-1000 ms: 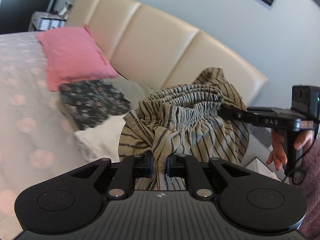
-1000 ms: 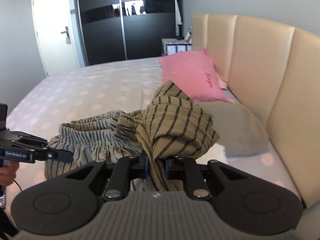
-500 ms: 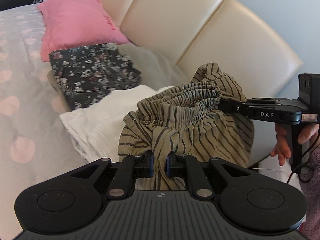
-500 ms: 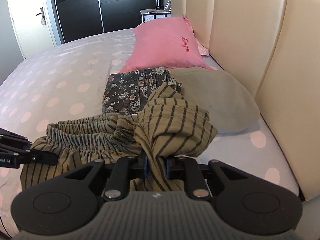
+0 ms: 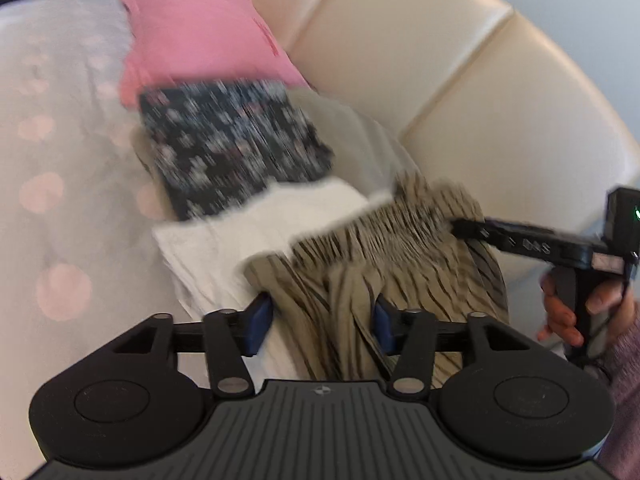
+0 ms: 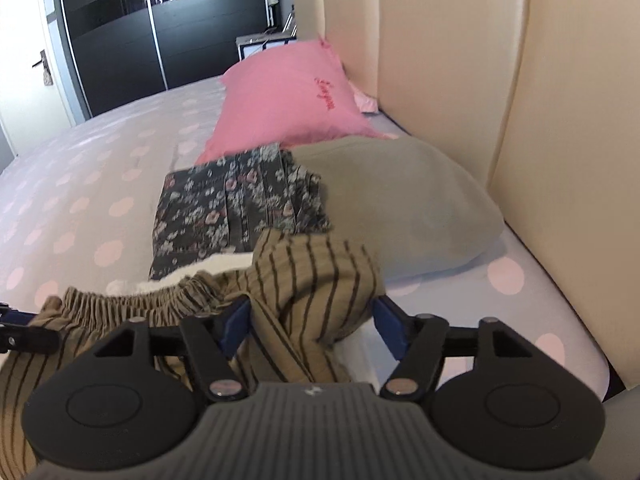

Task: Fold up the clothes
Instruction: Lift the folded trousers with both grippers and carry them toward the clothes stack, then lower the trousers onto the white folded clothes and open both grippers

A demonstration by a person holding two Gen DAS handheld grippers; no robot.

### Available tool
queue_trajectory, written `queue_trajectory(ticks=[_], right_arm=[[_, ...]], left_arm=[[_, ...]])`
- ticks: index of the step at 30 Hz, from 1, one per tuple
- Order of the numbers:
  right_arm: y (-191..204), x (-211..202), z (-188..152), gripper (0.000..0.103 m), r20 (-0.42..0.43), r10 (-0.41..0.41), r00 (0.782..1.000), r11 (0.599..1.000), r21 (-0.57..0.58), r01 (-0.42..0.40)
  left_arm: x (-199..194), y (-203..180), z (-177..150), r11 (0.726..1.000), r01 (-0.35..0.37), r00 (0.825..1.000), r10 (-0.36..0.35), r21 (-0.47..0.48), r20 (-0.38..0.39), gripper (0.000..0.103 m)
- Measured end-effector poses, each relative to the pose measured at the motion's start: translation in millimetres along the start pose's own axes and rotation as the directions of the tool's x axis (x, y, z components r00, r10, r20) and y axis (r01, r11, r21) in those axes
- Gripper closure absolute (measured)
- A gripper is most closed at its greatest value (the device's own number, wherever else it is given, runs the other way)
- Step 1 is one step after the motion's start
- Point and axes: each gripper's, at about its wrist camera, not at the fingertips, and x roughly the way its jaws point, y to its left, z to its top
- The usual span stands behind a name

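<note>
While red script on the pink pillow (image 6: pixel 296 96) stayed unreadable, both the left gripper (image 5: pixel 322 316) and right gripper (image 6: pixel 310 320) were spread wide, striped trousers (image 6: pixel 316 276) lying loose between the jaws.

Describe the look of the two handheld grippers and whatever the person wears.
Both grippers, left and right, are matte black with ribbed bodies, round side discs, silver pivot pins and blue finger pads. The right one carries white lettering and a green light. The sleeve is mauve knit.

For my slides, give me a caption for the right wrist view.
Right gripper open around the striped garment, set on a white folded item beside floral clothing on the bed.
</note>
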Motion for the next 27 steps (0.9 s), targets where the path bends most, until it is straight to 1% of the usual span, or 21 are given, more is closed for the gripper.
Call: queue_trajectory(ticks=[3,5,7,8,9,10,13,16,18,20,22,23,24,27], right_arm=[[5,-13,4,0.032,0.025,-0.033,0.999,0.999,-0.003,0.033],[9,-23,6,0.031,0.052,-0.062,0.997,0.998,-0.015,0.063],[10,-34,7,0.031,0.066,-0.059,0.996,0.998,-0.001,0.059],[11,-40,6,0.031,0.067,-0.038,0.997,0.999,0.014,0.038],[13,-46,4,0.039,0.067,-0.013,0.998,1.000,0.024,0.011],[15,-52,1,0.049,0.069,0.011,0.998,1.000,0.026,-0.013],[27,-67,-21,0.057,0.064,0.041,0.997,0.998,-0.040,-0.038],[31,-74,-47,0.058,0.045,0.042,0.998,0.997,-0.069,-0.039],[28,-75,-64,0.058,0.030,0.037,0.999,0.998,-0.052,-0.036],[22,-71,-77,0.058,0.018,0.031,0.999,0.999,-0.015,-0.031],[16,-62,-84,0.060,0.006,0.024,1.000,1.000,0.014,-0.025],[13,-56,-85,0.060,0.000,0.021,1.000,0.999,0.028,-0.021],[10,-51,-87,0.061,-0.006,0.018,1.000,0.999,0.041,-0.018],[1,-34,-91,0.062,-0.024,0.009,1.000,0.997,0.080,-0.007]], left_arm=[[-20,0,5,1.000,-0.008,0.999,0.008,-0.009,0.051,0.050],[-32,-4,5,1.000,-0.029,0.996,0.028,0.009,0.081,0.050],[-43,-11,4,0.998,-0.053,0.993,0.049,0.032,0.107,0.050],[-48,-15,3,0.997,-0.062,0.992,0.057,0.042,0.113,0.050],[-52,-19,2,0.997,-0.063,0.991,0.057,0.051,0.118,0.053],[-56,-23,-1,0.997,-0.049,0.993,0.041,0.060,0.115,0.054],[-65,-40,-16,0.994,0.005,0.995,-0.016,0.106,0.096,0.058],[-67,-63,-41,0.981,0.034,0.995,-0.050,0.191,0.081,0.060],[-60,-77,-57,0.967,0.037,0.996,-0.056,0.250,0.068,0.060],[-48,-87,-69,0.958,0.038,0.998,-0.053,0.285,0.044,0.060],[-33,-91,-77,0.950,0.026,0.999,-0.031,0.311,0.009,0.065],[-25,-91,-80,0.948,0.011,1.000,-0.006,0.318,-0.017,0.069],[-18,-89,-83,0.948,-0.006,0.999,0.019,0.319,-0.039,0.070],[-2,-80,-88,0.946,-0.056,0.993,0.086,0.319,-0.081,0.071]])
